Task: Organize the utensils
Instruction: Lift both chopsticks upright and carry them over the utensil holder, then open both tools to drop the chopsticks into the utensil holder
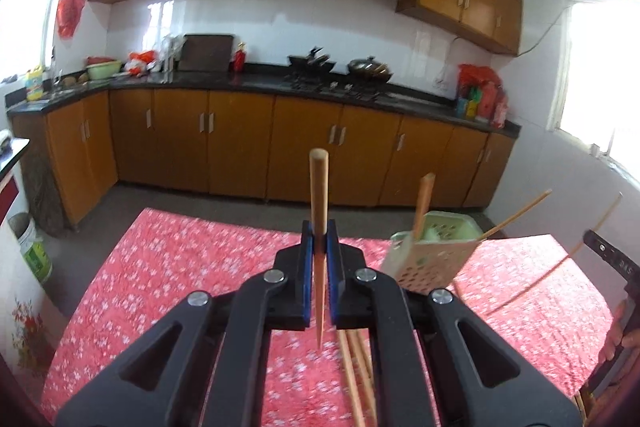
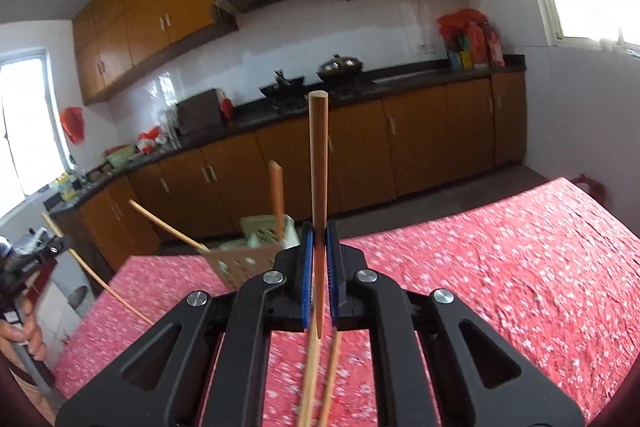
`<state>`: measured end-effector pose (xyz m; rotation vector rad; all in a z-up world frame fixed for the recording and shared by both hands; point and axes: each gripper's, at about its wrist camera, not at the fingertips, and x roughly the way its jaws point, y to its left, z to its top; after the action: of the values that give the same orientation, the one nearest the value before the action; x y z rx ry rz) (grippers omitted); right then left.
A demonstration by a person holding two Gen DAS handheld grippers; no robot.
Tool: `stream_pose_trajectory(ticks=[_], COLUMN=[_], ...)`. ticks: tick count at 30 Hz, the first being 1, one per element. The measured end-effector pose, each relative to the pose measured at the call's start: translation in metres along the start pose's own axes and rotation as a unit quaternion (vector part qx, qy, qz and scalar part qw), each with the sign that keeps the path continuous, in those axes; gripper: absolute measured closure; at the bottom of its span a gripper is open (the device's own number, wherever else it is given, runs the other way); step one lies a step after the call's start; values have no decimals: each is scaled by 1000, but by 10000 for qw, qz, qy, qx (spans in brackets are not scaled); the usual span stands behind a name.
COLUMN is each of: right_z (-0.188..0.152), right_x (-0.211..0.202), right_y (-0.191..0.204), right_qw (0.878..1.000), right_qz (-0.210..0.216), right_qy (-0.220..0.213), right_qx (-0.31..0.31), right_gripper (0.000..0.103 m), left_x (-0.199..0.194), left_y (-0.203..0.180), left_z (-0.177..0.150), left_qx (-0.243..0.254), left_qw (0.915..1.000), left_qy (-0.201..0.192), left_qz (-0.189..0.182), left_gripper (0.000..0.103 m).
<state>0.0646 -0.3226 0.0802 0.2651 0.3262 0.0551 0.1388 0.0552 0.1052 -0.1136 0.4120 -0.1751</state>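
Note:
My left gripper (image 1: 319, 239) is shut on a wooden chopstick (image 1: 319, 187) that stands upright between its blue pads. In the same way, my right gripper (image 2: 319, 239) is shut on another upright chopstick (image 2: 318, 155). A pale green perforated utensil holder (image 1: 436, 251) (image 2: 248, 251) sits on the red floral table ahead, between the two grippers. One thick chopstick (image 1: 424, 203) (image 2: 277, 195) and a thin leaning one (image 1: 516, 215) stick out of it. Several loose chopsticks (image 1: 356, 379) (image 2: 320, 379) lie on the cloth below the grippers.
The red flowered tablecloth (image 1: 180, 267) (image 2: 500, 267) covers the table, whose far edge drops to grey floor. Each hand (image 1: 624, 339) (image 2: 28, 331) shows at the edge of the other view. Brown cabinets and a dark counter (image 1: 256, 83) line the far wall. A white bucket (image 1: 32, 247) stands at the left.

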Motion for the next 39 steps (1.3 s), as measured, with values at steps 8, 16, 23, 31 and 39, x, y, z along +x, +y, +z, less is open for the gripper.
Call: stream_pose_trajectory(ticks=[8, 16, 23, 31, 39], right_z=[38, 53, 42, 27, 37], right_x=[-4, 27, 72, 79, 43], right_y=[36, 44, 34, 38, 36], right_qw=[9962, 9939, 9983, 9992, 9979], right_qz=[477, 303, 212, 213, 199], right_qy=[-717, -1035, -545, -253, -578], right_qx=[-93, -231, -85, -218, -191], right_gripper=[96, 96, 96, 94, 78], left_x=[-20, 0, 60, 96, 51], left_y=[-50, -94, -111, -103, -90], left_z=[43, 89, 79, 54, 57], left_qx=[37, -99, -169, -183, -155], left_qw=[9955, 9867, 9908, 9968, 9937], left_qy=[-738, -1511, -1251, -637, -1037], left_qz=[-587, -583, -481, -447, -386], left_gripper=[96, 96, 96, 94, 82])
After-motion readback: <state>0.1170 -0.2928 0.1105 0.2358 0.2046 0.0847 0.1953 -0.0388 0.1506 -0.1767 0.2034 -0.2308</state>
